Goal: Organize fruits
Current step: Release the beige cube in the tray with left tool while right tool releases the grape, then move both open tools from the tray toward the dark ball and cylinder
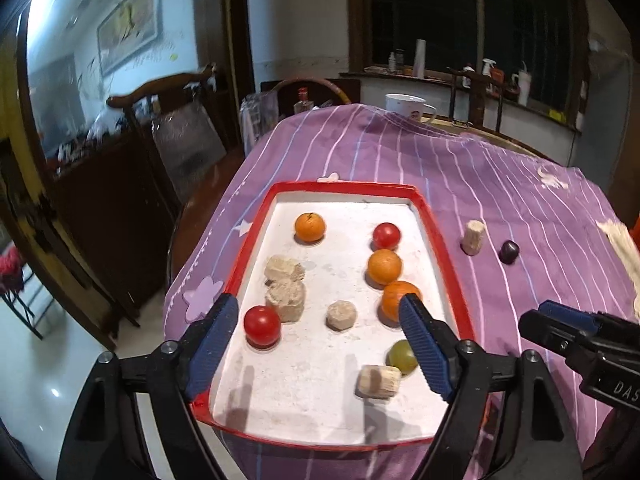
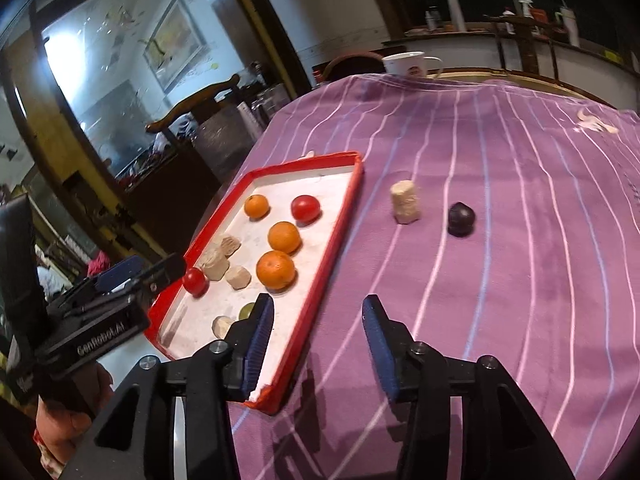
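Note:
A red-rimmed white tray [image 1: 348, 188] lies on the purple striped cloth. It holds three oranges [image 1: 384, 266], two red tomatoes [image 1: 262, 325], a green grape [image 1: 402, 356] and several beige chunks [image 1: 286, 300]. My left gripper [image 1: 318, 308] hovers open over the tray's near half, with nothing pressed between its pads. Right of the tray [image 2: 340, 224], a beige cylinder [image 2: 406, 202] and a dark purple fruit [image 2: 461, 219] rest on the cloth. My right gripper [image 2: 318, 302] is open and empty, above the tray's near right corner and the cloth.
A white mug [image 1: 404, 106] stands at the table's far edge. The table drops off just left of the tray, with a wooden chair [image 1: 160, 92] and dark cabinets beyond. Bottles line the windowsill [image 1: 492, 76]. A hand [image 2: 68, 416] holds the left gripper's handle.

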### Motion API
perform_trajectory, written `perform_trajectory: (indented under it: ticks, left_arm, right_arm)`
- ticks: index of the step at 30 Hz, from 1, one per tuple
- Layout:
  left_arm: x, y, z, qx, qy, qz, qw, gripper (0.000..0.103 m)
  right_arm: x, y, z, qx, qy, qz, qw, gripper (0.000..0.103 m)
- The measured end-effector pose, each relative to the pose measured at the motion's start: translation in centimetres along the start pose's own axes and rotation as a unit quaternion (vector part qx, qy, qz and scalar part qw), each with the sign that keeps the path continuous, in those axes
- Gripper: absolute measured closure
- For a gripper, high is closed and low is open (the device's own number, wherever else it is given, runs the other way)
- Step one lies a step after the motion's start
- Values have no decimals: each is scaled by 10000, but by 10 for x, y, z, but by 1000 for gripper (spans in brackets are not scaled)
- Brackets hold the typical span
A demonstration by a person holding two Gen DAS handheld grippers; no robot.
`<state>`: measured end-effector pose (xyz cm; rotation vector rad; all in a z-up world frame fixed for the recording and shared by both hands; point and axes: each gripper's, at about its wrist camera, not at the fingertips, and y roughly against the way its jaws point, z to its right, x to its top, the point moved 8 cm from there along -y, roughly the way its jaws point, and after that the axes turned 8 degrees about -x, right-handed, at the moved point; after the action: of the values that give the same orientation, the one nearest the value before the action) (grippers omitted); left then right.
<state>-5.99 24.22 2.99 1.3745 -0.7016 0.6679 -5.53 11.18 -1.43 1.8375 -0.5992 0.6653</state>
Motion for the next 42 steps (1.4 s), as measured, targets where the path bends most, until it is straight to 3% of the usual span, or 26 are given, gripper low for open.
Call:
perform_trajectory:
  ticks: [22, 34, 42]
  left_arm:
    - [-10, -4, 59, -65, -676, -360, 9970, 20]
    - [-14, -22, 65, -303, -593, -562, 9962, 20]
    - [-12, -33, 62, -506, -404, -556, 9964, 20]
  right_arm:
    - [-9, 19, 43, 57, -467, 35, 9989, 49]
    - [-10, 5, 54, 44, -557, -147, 9983, 48]
    - [13, 1, 66, -386, -177, -153, 9990, 48]
